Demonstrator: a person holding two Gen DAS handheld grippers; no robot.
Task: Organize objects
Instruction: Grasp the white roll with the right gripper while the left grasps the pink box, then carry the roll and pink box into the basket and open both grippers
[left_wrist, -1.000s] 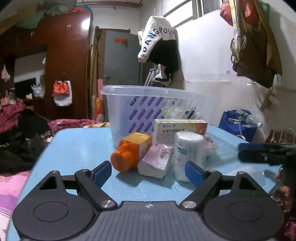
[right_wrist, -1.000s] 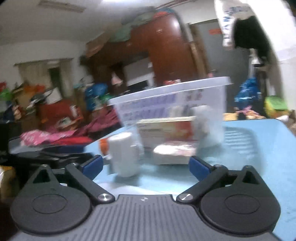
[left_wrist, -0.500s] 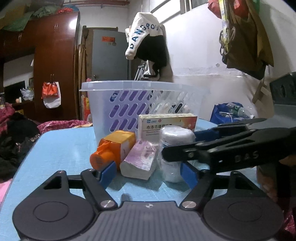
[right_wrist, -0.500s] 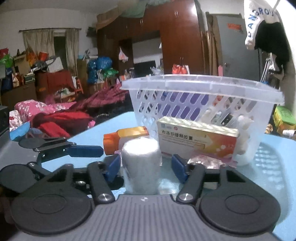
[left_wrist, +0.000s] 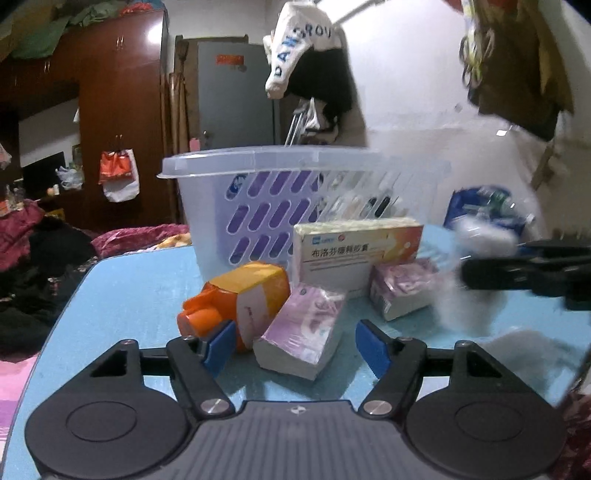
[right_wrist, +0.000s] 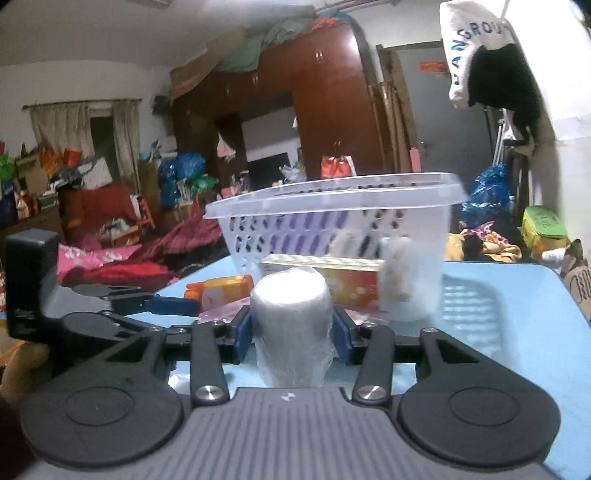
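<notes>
My right gripper (right_wrist: 293, 328) is shut on a white wrapped roll (right_wrist: 291, 325) and holds it above the blue table (right_wrist: 517, 332). In the left wrist view the roll (left_wrist: 476, 273) shows as a blur at the right, with the right gripper's fingers (left_wrist: 524, 273) around it. My left gripper (left_wrist: 297, 343) stands open low over the table, with a pink-wrapped pack (left_wrist: 303, 336) just ahead between its fingers. An orange bottle (left_wrist: 236, 299) lies on its side at the left. A medicine box (left_wrist: 356, 254) and a second pink pack (left_wrist: 400, 291) sit before the clear slotted basket (left_wrist: 295, 199).
The table's left edge (left_wrist: 70, 299) drops toward a bed with dark and red clothes (left_wrist: 33, 251). Bags and clothing hang on the white wall (left_wrist: 517, 74) at the right. A brown wardrobe (left_wrist: 118, 110) and grey door (left_wrist: 236, 96) stand behind the basket.
My right gripper has shut on the white roll and lifted it off the table to the right. The left gripper has edged closer to the pink pack.
</notes>
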